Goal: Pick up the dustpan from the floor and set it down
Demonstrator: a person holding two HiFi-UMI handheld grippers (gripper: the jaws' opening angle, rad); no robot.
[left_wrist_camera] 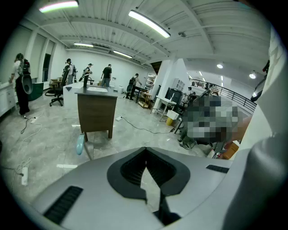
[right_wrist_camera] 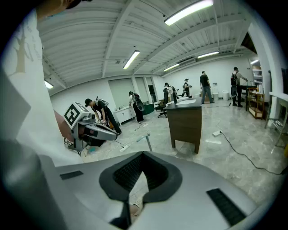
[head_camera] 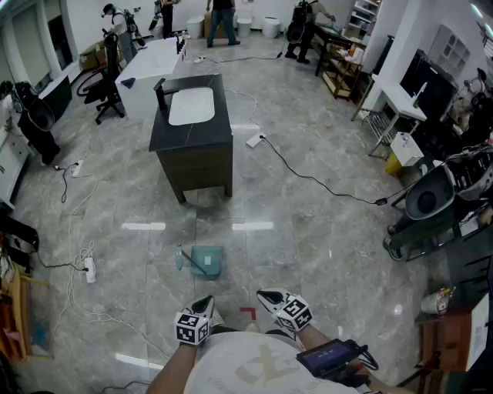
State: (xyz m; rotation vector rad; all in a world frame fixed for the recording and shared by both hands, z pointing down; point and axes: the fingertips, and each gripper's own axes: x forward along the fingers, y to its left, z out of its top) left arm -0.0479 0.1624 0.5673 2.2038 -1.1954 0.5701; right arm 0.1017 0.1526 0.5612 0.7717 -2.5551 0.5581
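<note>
The left tongs (left_wrist_camera: 145,150) are closed tip to tip, with nothing caught between them; only bare floor shows through the small gap behind the tips. The right tongs (right_wrist_camera: 143,155) are drawn together in the same way and are likewise empty. In the head view both sit low in the frame, close to the person's body and near each other, each angled downward toward the floor with its marker cube facing up. A dark tablet-like device (head_camera: 331,357) is strapped to the person's right forearm.

Just ahead of the tongs, a small red mark (head_camera: 247,312) lies on the grey marble-patterned floor (head_camera: 323,231). Farther forward, apart from both tongs, the teal dustpan (head_camera: 208,262) rests on the floor, with a dark handle running across it. Neither tool touches it.

Beyond the dustpan stands a dark cabinet (head_camera: 196,158) whose top surface carries a white basin (head_camera: 191,105) and a black tap (head_camera: 161,92). To the left, a white power strip (head_camera: 90,269) and loose cables trail over the floor. A black cable (head_camera: 308,175) runs off to the right of the cabinet. A black office chair (head_camera: 104,86) stands at the far left, and several people (head_camera: 223,19) work at the back of the room.
</note>
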